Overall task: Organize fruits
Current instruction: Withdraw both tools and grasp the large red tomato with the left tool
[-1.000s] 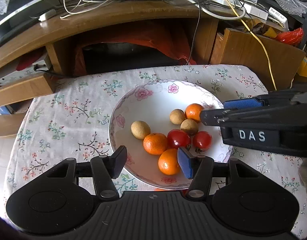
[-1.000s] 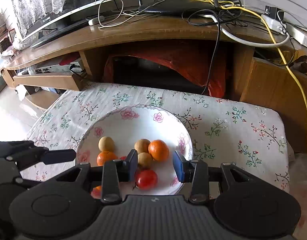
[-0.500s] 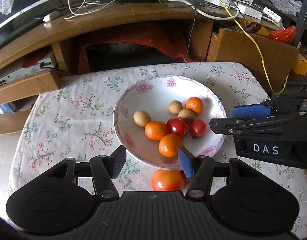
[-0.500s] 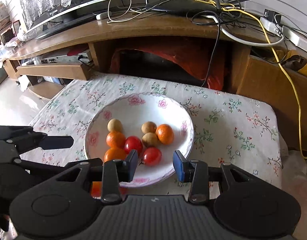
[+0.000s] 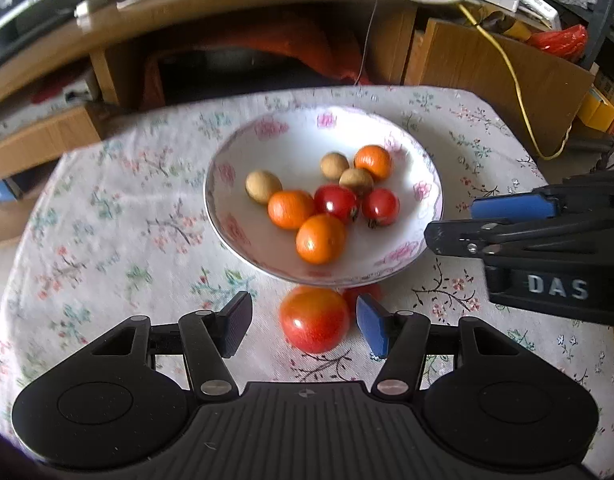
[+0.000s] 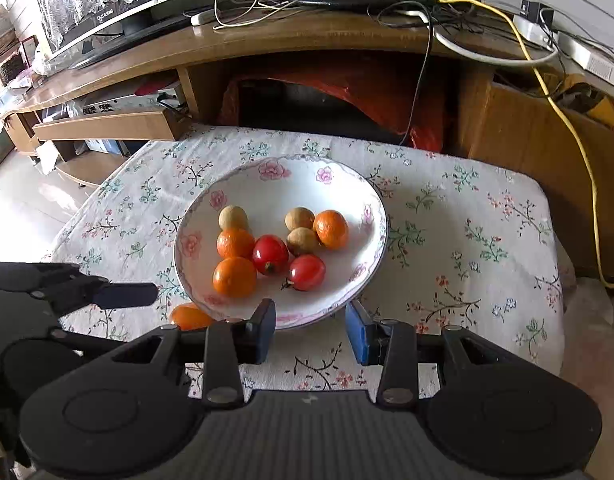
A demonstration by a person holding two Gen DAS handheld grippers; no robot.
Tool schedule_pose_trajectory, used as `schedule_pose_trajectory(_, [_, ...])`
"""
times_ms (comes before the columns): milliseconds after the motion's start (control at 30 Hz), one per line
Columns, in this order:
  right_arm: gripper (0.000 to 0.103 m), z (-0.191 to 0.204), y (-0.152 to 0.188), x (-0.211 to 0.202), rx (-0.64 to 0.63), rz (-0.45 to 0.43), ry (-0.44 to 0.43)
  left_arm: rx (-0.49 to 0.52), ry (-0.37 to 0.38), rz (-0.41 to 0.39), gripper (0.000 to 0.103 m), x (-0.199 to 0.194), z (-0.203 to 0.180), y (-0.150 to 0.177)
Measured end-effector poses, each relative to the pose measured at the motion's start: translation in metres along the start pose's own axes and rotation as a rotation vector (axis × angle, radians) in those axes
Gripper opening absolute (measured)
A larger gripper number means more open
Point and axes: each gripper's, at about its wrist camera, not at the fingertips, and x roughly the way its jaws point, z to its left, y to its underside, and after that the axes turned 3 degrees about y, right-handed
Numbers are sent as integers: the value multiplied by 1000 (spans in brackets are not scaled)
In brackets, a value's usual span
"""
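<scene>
A floral-rimmed bowl [image 5: 223,216] sat on the flowered tablecloth [image 5: 119,232], holding three oranges [image 5: 320,239], two cherry tomatoes [image 5: 336,202] and three small tan fruits [image 5: 263,186]. Just outside its near rim lay a large tomato [image 5: 314,319] on the cloth, between the spread fingers of the left gripper [image 5: 305,326], which touched nothing. The right gripper [image 6: 310,330] hovered beside it at the bowl's near edge, also spread and empty.

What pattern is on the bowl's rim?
Pink flowers on the white bowl, clearest in the right wrist view.
</scene>
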Motion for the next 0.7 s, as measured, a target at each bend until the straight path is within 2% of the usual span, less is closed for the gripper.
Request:
schedule_pose_trajectory(267, [40,-2,3,5,9,13,-11,-82,38,9,68,15,7,-2])
schedule_pose_trajectory(500, [40,-10,5,8,40,34,-14,-108,57,2,56,11,11,1])
schedule_pose_trajectory(700, [40,-14,6,8,46,39,-6,-140,62,8,58,8,18,4])
